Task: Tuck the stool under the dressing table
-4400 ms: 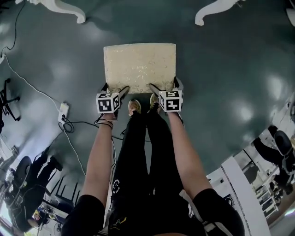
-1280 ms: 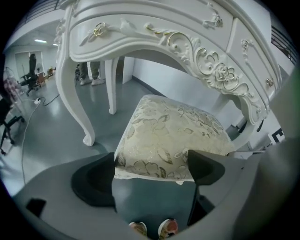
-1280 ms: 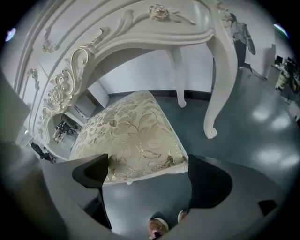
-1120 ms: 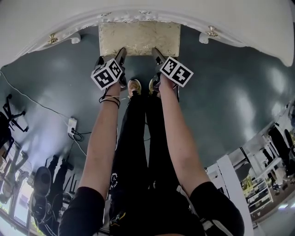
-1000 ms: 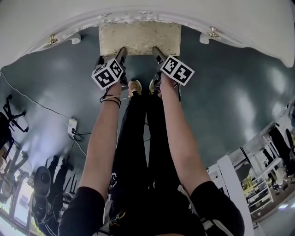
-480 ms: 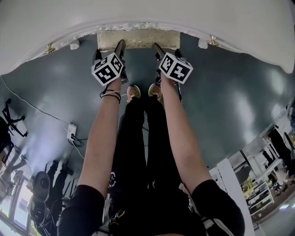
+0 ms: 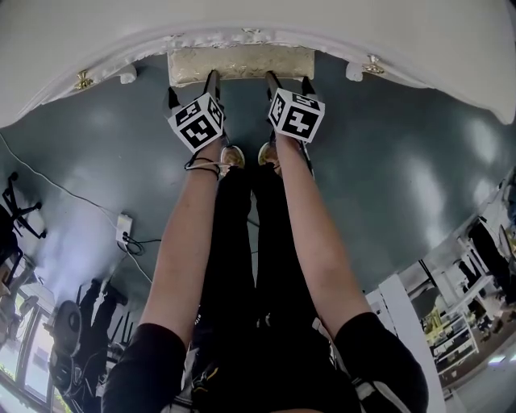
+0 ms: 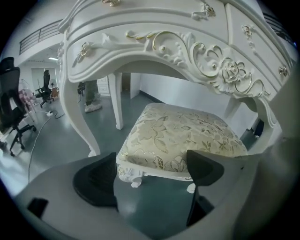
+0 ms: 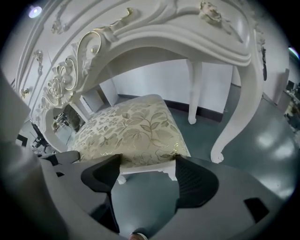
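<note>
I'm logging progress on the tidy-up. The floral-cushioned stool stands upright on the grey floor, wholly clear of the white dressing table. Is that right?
Not quite: the stool is not clear of the dressing table. The head view shows only a near strip of its cushion past the table's edge. It stands upright on the grey floor, largely under the table.

Finding no readable word, brand, label or number anywhere. Seeing only black-and-white square patterns on the marker cubes of the left gripper (image 7: 191, 85) and the right gripper (image 7: 289, 79), spelling out nothing.
</note>
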